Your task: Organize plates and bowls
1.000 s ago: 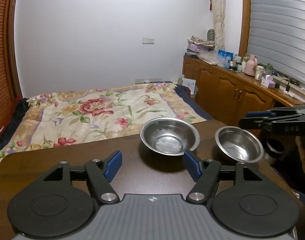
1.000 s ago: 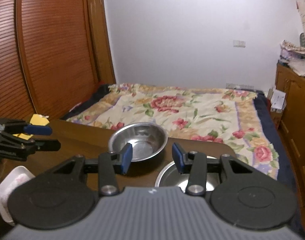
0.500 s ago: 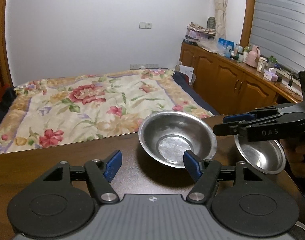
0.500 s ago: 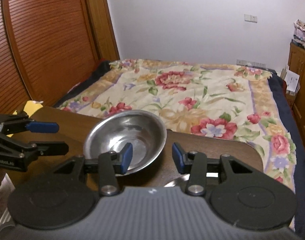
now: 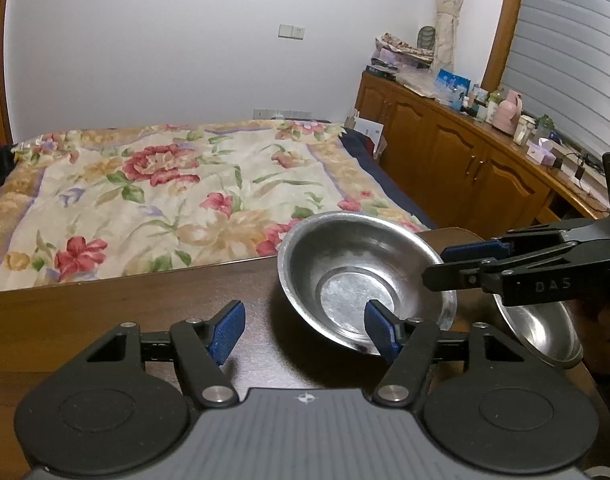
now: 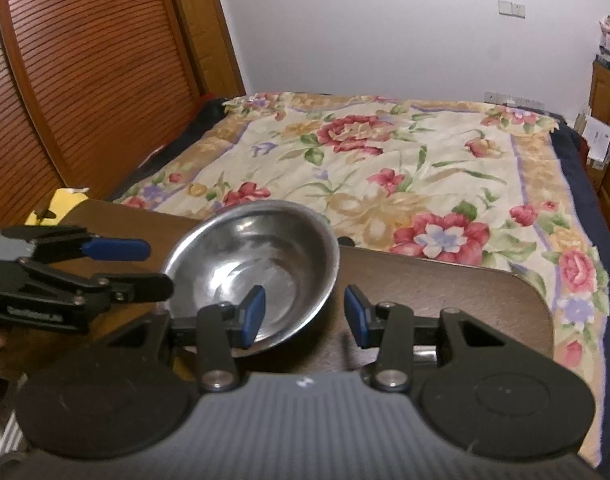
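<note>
Fingers of the left gripper are spread wide, nothing between them. In the left wrist view the large steel bowl sits ahead and right of the gap; its near rim overlaps the right finger pad, and I can't tell if they touch. Small steel bowl is further right, past that pad and below the right gripper, which comes in from the right over the large bowl's right rim. Both bowls sit on the dark wood surface, bed beyond.

Right wrist view: right gripper spread, empty. Large bowl lies ahead-left, its right rim roughly level with the gap; left finger pad overlaps the bowl's interior, right pad is outside the rim. So the fingers appear to straddle the rim. Left gripper tips sit just beside the bowl's left edge. Small bowl not visible here.

My read: right gripper is nearer a rim pinch; bowl is round, so no long axis matters.
</note>
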The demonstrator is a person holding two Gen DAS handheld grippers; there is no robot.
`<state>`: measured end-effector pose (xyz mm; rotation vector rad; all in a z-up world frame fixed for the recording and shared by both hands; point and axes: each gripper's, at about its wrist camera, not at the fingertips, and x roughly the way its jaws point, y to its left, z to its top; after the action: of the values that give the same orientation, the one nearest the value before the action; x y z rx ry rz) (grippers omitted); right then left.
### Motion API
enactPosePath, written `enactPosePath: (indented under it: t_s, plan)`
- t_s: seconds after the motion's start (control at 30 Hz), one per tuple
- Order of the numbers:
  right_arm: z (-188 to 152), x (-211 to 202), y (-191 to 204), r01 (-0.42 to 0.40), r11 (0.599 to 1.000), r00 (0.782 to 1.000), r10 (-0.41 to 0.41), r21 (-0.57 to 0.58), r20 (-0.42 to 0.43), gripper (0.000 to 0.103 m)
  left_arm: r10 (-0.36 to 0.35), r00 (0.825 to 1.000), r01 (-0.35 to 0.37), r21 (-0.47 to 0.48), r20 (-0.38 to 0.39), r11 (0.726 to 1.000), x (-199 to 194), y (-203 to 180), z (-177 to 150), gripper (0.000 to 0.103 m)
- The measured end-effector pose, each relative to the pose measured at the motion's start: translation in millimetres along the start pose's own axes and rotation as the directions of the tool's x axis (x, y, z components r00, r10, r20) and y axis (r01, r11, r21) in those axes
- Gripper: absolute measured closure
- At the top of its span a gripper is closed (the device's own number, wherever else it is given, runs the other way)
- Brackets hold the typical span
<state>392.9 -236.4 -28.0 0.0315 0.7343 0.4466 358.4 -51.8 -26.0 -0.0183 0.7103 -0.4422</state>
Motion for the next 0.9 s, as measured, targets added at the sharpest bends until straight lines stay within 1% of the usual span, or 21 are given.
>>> enactPosePath:
  t_s: [0.03,0.17,0.27,0.33,0.4,0.47,0.6,0.63,0.73,0.8,0.9]
  plan:
    - [0.6,0.8,-0.8,-0.005,1.0,1.0,0.005,0.004,-0.004,0.058,0.004,1.0,-0.004,0.0,-0.003,1.0,1.2,-0.4,-0.1,0.041]
    - [1.0,4.7,-2.3,-0.006,1.0,1.0,0.007,0.006,-0.018,0.058,-0.01,1.0,0.01,-0.006,-0.012,1.0,3.6,-0.3,0.5,0.046]
    - [1.3,8.0,-3.5,-0.017,1.0,0.999,0.017,0.018,-0.03,0.058,-0.019,1.0,0.018,-0.015,-0.02,1.0,5.2,1.1,1.3,0.052]
    - [1.4,9.4,-3.0,-0.023,1.0,0.999,0.023,0.021,-0.035,0.058,-0.029,0.999,0.029,-0.023,-0.027,0.999,6.4,2.5,0.8,0.061]
    - [1.2,11.2,-2.4,-0.031,0.999,0.999,0.032,0.022,-0.042,0.061,-0.043,0.998,0.042,-0.027,-0.037,0.999,8.0,3.2,0.0,0.065]
    - [1.3,12.4,-1.7,-0.035,0.999,0.998,0.036,0.021,-0.047,0.062,-0.045,0.998,0.044,-0.026,-0.04,0.999,8.7,3.0,-0.6,0.066]
    - [0.1,14.7,-1.5,-0.04,0.999,0.998,0.041,0.02,-0.055,0.065,-0.048,0.998,0.047,-0.028,-0.045,0.999,9.3,3.2,-2.9,0.071]
    - [-0.6,14.8,-1.5,-0.042,0.999,0.997,0.043,0.02,-0.059,0.066,-0.049,0.998,0.047,-0.027,-0.046,0.999,9.5,3.1,-3.5,0.072]
    - [-2.5,15.4,0.8,-0.051,0.999,0.996,0.051,0.012,-0.07,0.074,-0.051,0.998,0.049,-0.028,-0.048,0.998,9.3,3.5,-4.0,0.075]
    - [-2.9,15.5,1.9,-0.053,0.999,0.996,0.053,0.011,-0.072,0.078,-0.043,0.998,0.042,-0.026,-0.052,0.999,8.4,3.5,-4.9,0.076]
    - [-3.2,14.9,1.8,-0.055,0.998,0.996,0.056,0.022,-0.071,0.083,-0.036,0.998,0.035,-0.023,-0.047,0.999,4.2,3.3,-5.1,0.08]
